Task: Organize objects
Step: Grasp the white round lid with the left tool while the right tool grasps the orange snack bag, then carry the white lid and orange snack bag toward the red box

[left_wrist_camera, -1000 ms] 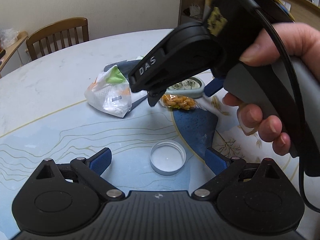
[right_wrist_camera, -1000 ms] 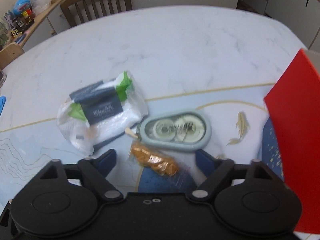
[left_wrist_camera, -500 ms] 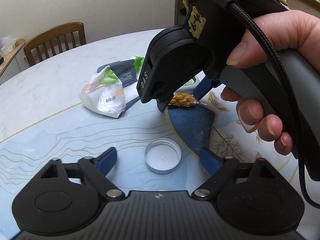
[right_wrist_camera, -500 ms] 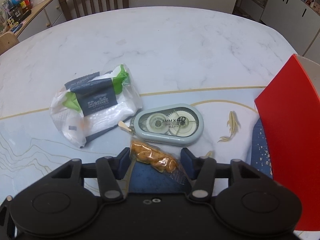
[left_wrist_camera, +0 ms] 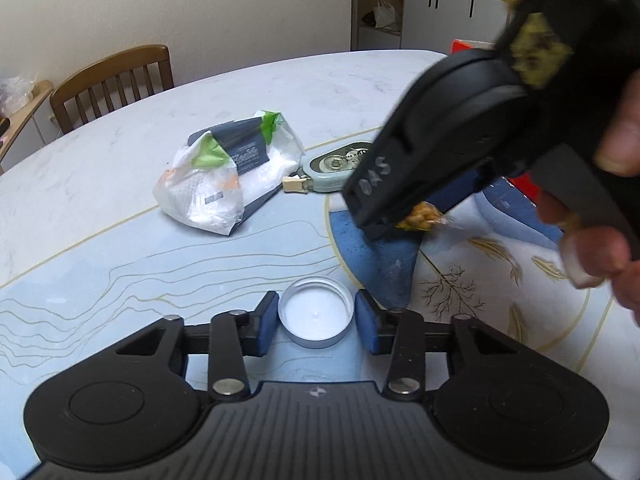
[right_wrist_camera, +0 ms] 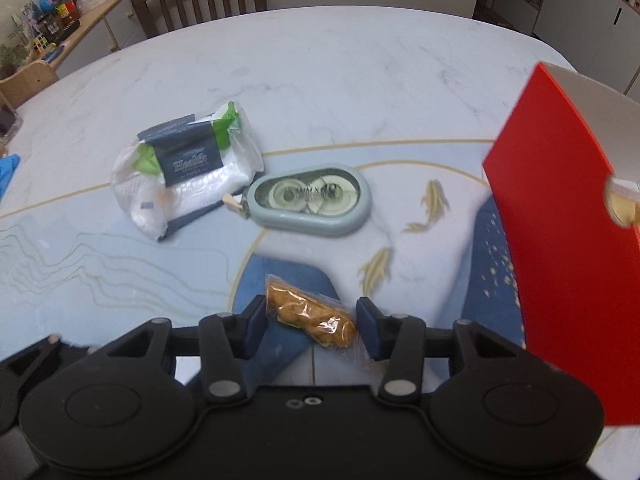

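Observation:
A white round lid (left_wrist_camera: pixel 316 314) lies open side up on the patterned table mat. My left gripper (left_wrist_camera: pixel 316 319) is shut on it, one blue pad against each side. A clear packet of golden snacks (right_wrist_camera: pixel 308 314) sits between the blue pads of my right gripper (right_wrist_camera: pixel 311 323), whose jaws are closing on it; the pads touch both ends. In the left wrist view the right gripper (left_wrist_camera: pixel 384 224) comes in from the upper right, held by a hand (left_wrist_camera: pixel 600 264), with the snack packet (left_wrist_camera: pixel 420 218) at its tip above the mat.
A white and green tissue pack (right_wrist_camera: pixel 184 172) and a grey-green tape dispenser (right_wrist_camera: pixel 308 200) lie side by side mid-table. A red box (right_wrist_camera: pixel 560 240) stands at the right. A wooden chair (left_wrist_camera: pixel 112 80) is behind the round marble table (right_wrist_camera: pixel 320 64).
My left jaws went from wide to closed around the lid. My right jaws narrowed onto the snack packet, which moved with them away from the tape dispenser.

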`<state>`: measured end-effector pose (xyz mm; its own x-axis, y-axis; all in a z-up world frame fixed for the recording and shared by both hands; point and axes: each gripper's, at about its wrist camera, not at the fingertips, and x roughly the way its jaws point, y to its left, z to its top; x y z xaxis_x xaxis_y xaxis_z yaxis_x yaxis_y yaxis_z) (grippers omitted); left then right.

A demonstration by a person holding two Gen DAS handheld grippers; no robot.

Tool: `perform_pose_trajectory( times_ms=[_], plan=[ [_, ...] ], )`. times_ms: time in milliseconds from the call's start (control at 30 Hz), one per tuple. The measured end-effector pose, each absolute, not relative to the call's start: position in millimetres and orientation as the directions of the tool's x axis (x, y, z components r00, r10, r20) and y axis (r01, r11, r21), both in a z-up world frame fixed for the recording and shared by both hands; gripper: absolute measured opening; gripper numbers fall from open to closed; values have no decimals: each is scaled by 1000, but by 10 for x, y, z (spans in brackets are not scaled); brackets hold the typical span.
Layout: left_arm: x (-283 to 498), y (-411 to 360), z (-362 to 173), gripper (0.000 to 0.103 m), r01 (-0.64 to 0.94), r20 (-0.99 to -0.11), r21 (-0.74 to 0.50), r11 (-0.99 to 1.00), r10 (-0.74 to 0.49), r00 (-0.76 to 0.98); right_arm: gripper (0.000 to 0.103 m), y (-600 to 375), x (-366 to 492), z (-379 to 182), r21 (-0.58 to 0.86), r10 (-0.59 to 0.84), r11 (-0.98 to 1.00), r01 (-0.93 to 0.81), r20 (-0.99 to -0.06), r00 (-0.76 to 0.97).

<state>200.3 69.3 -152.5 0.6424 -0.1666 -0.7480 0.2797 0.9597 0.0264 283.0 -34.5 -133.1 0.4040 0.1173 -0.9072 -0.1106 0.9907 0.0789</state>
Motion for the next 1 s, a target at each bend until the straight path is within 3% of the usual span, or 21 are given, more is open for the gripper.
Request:
perform_pose_trajectory(
  times_ms=[433, 1000],
  plan=[
    [1846, 684, -1419, 38, 239, -765, 18, 971, -141, 629, 47, -692, 2289, -776, 154, 239, 963, -220, -866, 440],
    [1503, 297, -805, 38, 226, -728, -41, 973, -184, 660, 47, -1622, 2007, -237, 161, 278, 954, -254, -795, 539]
  ],
)
